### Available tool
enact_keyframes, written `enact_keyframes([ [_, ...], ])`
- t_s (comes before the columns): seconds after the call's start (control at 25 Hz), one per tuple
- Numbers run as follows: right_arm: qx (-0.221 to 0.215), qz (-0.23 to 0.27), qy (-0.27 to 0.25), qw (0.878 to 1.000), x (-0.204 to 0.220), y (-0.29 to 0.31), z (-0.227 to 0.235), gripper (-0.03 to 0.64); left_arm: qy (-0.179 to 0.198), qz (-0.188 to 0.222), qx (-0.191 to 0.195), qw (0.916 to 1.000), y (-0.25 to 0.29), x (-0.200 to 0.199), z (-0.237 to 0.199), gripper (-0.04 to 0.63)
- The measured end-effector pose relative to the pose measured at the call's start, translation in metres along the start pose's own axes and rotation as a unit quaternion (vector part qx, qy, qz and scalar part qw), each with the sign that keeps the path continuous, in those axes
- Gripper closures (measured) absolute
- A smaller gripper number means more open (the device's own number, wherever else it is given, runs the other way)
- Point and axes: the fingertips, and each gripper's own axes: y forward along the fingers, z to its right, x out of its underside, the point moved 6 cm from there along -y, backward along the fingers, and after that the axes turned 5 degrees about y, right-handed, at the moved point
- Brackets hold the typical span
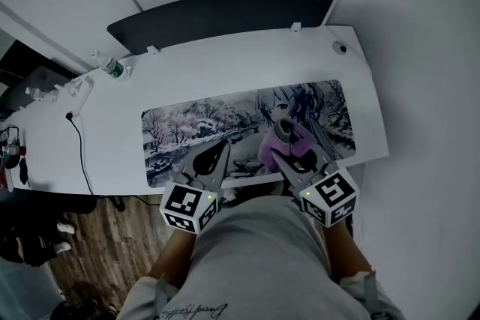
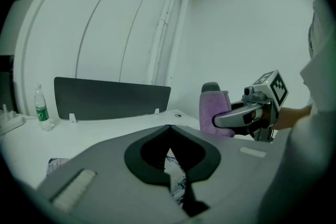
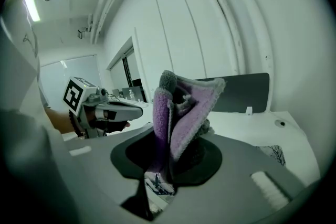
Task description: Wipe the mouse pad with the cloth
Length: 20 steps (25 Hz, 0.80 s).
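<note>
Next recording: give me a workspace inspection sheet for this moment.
Surface: white desk.
Job's things: printed mouse pad lies flat; purple cloth is held over its right part.
Clutter: water bottle at the back left.
Grippers: left gripper shut, empty; right gripper shut on the cloth.
Cables: black cable crosses the desk's left end.
Surroundings: dark divider panel behind the desk; wooden floor.

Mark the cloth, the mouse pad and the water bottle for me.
cloth [image 3: 185,113]: right gripper view, on its purple flap.
mouse pad [image 1: 195,133]: head view, on the printed left half.
water bottle [image 2: 43,108]: left gripper view, on its label.
</note>
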Motion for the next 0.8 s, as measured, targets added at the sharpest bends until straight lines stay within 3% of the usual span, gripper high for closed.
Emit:
enact_keyframes([
  [0.8,-0.019,-0.012,-0.009,1.0,-0.007,0.018,-0.011,0.517,0.006,-0.003,0.002,1.0,-0.002,-0.003,-0.014,0.58],
])
